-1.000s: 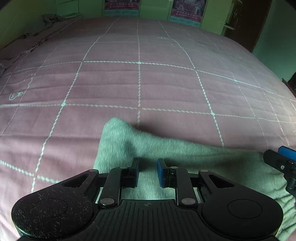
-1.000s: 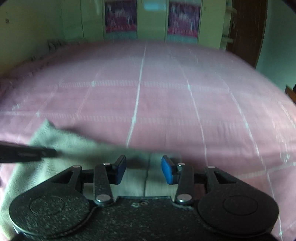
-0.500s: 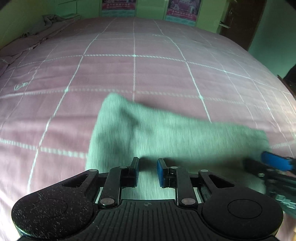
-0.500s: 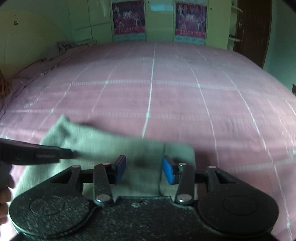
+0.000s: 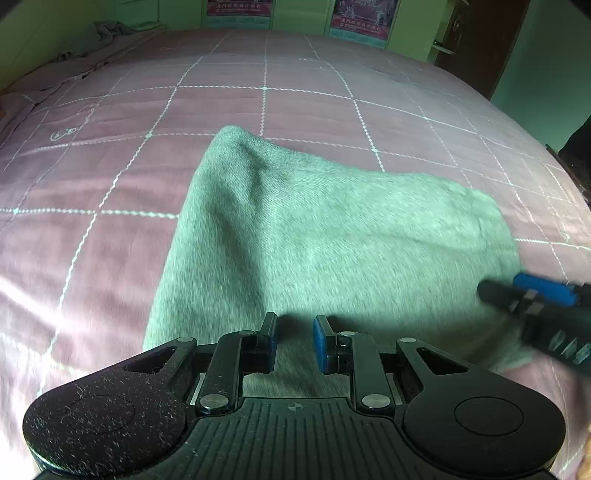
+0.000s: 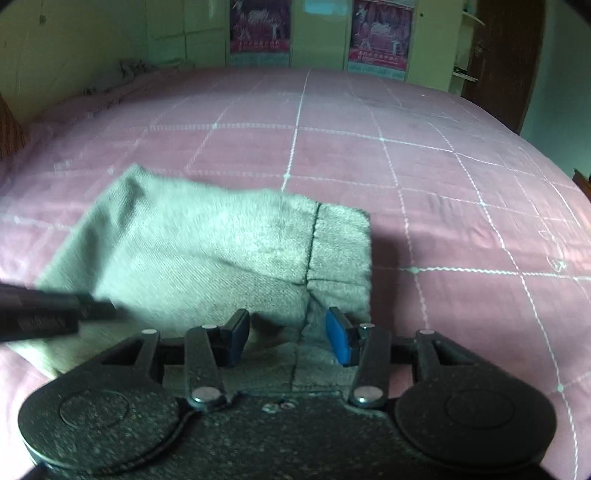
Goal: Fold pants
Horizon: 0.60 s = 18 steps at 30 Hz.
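Grey-green pants (image 5: 325, 236) lie folded into a compact rectangle on the pink checked bed cover (image 5: 258, 74). In the right wrist view the pants (image 6: 207, 254) show a hem band with a dark seam on their right end. My left gripper (image 5: 294, 345) is open and empty, hovering over the near edge of the pants. My right gripper (image 6: 288, 339) is open and empty over the near right part of the pants. Each gripper's tip shows at the side of the other's view.
The bed cover (image 6: 443, 184) stretches far ahead and to both sides. A crumpled cloth (image 5: 107, 31) lies at the far left corner. Green cabinets with posters (image 6: 258, 33) and a dark door (image 6: 506, 62) stand behind the bed.
Both grippers have pulled back toward me and risen, so more of the folded pants shows. The pants lie flat where they were laid. Both grippers stay open.
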Each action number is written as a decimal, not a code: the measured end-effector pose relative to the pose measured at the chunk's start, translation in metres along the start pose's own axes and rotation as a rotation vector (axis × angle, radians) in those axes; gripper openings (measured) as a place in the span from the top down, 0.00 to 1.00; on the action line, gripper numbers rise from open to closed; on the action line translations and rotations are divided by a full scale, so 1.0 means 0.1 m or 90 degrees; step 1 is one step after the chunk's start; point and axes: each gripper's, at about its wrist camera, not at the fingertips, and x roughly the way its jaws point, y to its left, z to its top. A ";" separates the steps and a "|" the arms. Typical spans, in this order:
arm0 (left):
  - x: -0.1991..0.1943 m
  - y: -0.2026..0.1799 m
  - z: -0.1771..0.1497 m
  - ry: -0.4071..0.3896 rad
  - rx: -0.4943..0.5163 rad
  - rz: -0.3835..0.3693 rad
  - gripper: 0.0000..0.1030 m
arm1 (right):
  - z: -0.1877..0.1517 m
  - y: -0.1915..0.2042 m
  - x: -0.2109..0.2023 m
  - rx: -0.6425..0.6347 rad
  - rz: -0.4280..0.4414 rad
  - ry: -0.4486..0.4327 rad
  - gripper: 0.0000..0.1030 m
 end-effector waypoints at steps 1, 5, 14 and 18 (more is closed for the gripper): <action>-0.03 0.00 -0.02 -0.003 0.000 0.000 0.79 | 0.02 -0.02 -0.07 0.017 0.011 -0.010 0.56; -0.11 -0.02 -0.13 -0.011 -0.005 -0.008 0.79 | -0.12 -0.01 -0.13 0.002 0.016 -0.007 0.55; -0.22 -0.03 -0.29 -0.026 -0.009 -0.027 0.79 | -0.25 0.01 -0.21 -0.011 0.009 -0.010 0.54; -0.27 -0.02 -0.29 -0.025 -0.017 -0.034 0.79 | -0.27 0.02 -0.19 -0.020 0.001 -0.009 0.55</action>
